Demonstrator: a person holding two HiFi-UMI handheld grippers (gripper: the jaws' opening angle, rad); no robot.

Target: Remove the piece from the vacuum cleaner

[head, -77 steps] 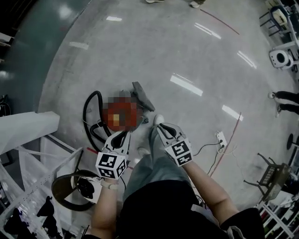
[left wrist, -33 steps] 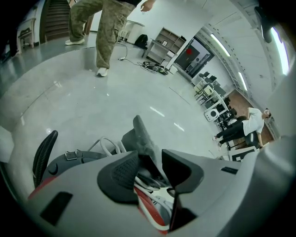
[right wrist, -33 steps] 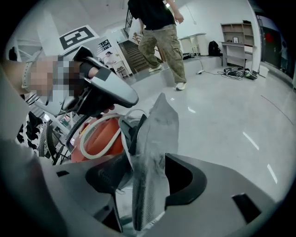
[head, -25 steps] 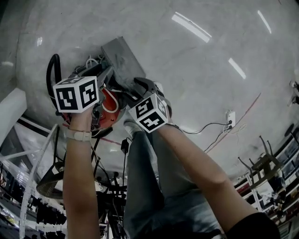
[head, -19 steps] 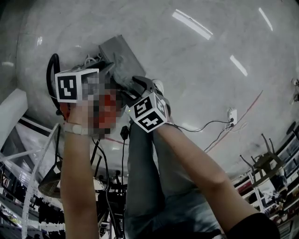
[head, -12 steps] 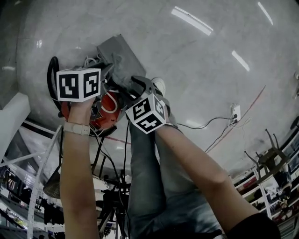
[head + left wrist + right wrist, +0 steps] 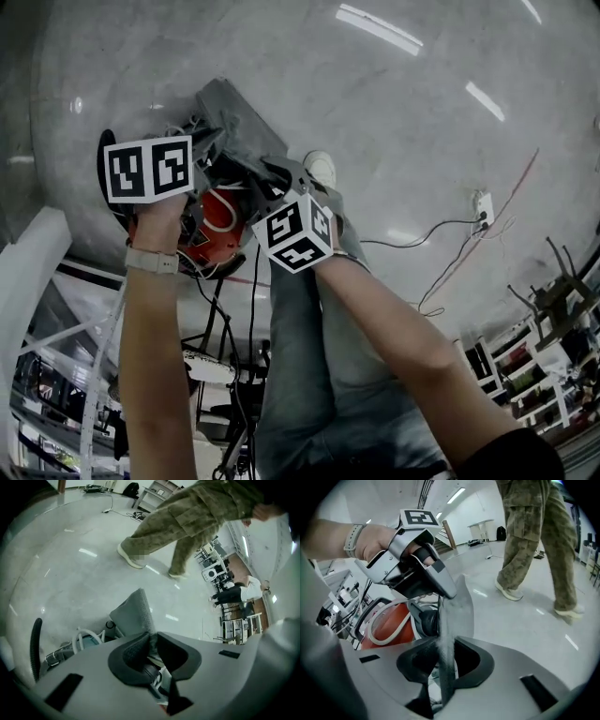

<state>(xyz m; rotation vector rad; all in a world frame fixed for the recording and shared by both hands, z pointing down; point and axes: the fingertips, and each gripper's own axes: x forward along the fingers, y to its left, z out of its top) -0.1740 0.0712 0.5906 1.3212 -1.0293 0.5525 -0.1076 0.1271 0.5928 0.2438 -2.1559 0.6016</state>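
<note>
The left gripper comes at the grey piece from the left side. Its jaws are closing, and in the left gripper view the piece's near corner is already wedged between the 2 pads, with no gap visible.

The piece is a flat grey slab lying straight ahead of both grippers and raised off the floor. In the head view its long axis runs up and to the left, away from the person. Its lower end still meets the vacuum cleaner – the red body sits just below and behind it, looped by a white hose.

The right gripper takes the same piece from the right, nearer that lower end. Its jaws are closing too, and the slab stands edge-on between them with the pads against both faces.

Neither hand is clearly nearer, since both are on the piece and flank it. The coming move probably means drawing it along that long axis – away from the red body – with the 2 grips travelling together so the slab does not twist at the joint.
</note>
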